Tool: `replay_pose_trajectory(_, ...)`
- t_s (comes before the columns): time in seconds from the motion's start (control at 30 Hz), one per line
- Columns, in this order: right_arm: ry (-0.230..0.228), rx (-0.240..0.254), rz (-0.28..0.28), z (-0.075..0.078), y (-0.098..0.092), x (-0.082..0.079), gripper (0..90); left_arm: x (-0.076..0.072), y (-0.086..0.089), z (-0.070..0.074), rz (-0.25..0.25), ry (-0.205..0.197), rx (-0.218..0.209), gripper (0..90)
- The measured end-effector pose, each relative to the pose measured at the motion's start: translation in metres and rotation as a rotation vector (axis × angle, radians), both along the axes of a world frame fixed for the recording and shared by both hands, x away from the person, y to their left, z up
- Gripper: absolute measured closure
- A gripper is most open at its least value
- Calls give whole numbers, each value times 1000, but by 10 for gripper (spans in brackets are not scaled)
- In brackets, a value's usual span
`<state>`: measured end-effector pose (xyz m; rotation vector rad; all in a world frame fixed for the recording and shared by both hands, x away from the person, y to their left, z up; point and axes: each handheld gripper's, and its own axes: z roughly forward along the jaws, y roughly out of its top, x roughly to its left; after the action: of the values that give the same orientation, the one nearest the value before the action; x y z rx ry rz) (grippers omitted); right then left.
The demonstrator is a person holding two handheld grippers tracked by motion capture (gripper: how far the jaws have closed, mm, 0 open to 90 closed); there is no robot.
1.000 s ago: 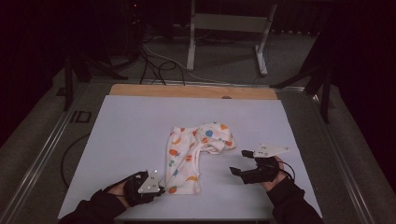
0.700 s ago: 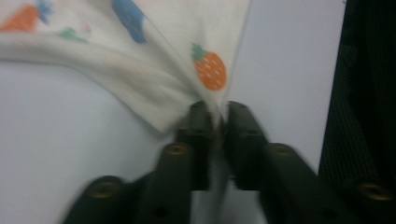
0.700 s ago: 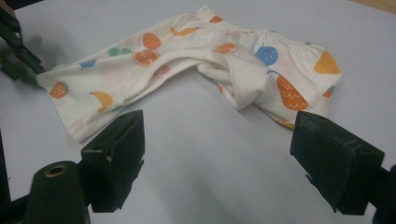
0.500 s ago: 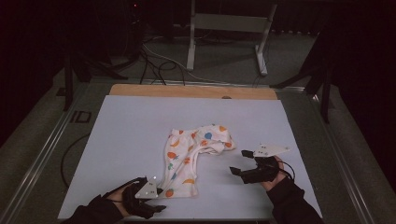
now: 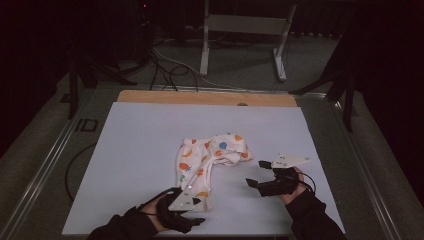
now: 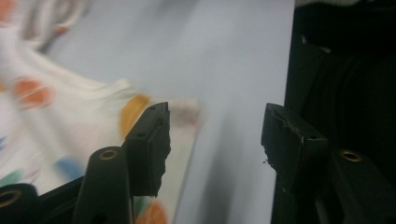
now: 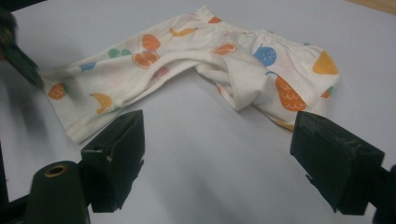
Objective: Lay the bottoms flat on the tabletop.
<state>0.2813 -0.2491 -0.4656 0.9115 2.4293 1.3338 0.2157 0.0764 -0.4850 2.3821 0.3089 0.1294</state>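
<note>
A small pair of white trousers [image 5: 210, 155] printed with coloured fruit lies crumpled in the middle of the white table [image 5: 140, 150]. My left gripper [image 5: 202, 211] sits at the near end of the long leg, jaws pointing right. Its jaws have just been opening. In the left gripper view the left gripper [image 6: 217, 126] is open, one jaw over the trousers' [image 6: 70, 107] cuff and bare table in the gap. My right gripper [image 5: 256, 174] rests to the right of the trousers. In its own view the right gripper [image 7: 219, 135] is open and empty, with the trousers [image 7: 187, 56] just beyond.
A wooden strip [image 5: 205, 97] runs along the table's far edge. Beyond it stand a metal frame [image 5: 240, 35] and cables [image 5: 165, 70] on the floor. The table's near edge lies right beside my left hand.
My left gripper has opened, let go of the trouser cuff and slid to the right along the near edge. The right gripper has stayed put.
</note>
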Motion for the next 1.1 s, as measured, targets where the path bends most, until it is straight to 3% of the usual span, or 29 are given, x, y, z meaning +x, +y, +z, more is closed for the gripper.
replay_pose_trajectory(0.1,-4,-1,2,1,-1,0,180,5,-15,-9,16,-13,53,507)
replay_pose_trajectory(0.27,-4,4,1,1,-3,-1,180,13,-27,-19,19,-17,103,614)
replay_pose_trajectory(0.43,-10,5,-1,2,-4,-1,181,19,-28,-20,46,-15,90,878)
replay_pose_trajectory(0.53,-7,4,0,1,-4,0,181,19,-29,-14,41,-19,45,893)
replay_pose_trajectory(0.7,-7,7,2,2,-3,0,181,14,-36,-10,13,-28,15,892)
replay_pose_trajectory(0.83,-7,5,4,2,-3,-1,181,13,-45,-17,-13,-8,13,888)
replay_pose_trajectory(0.9,-5,7,6,1,-3,0,181,12,-49,-21,-26,-13,33,884)
replay_pose_trajectory(0.97,-5,7,4,1,-2,0,181,12,-52,-25,-41,16,29,875)
replay_pose_trajectory(1.1,-1,14,5,1,-2,0,180,13,-53,-25,-63,36,24,775)
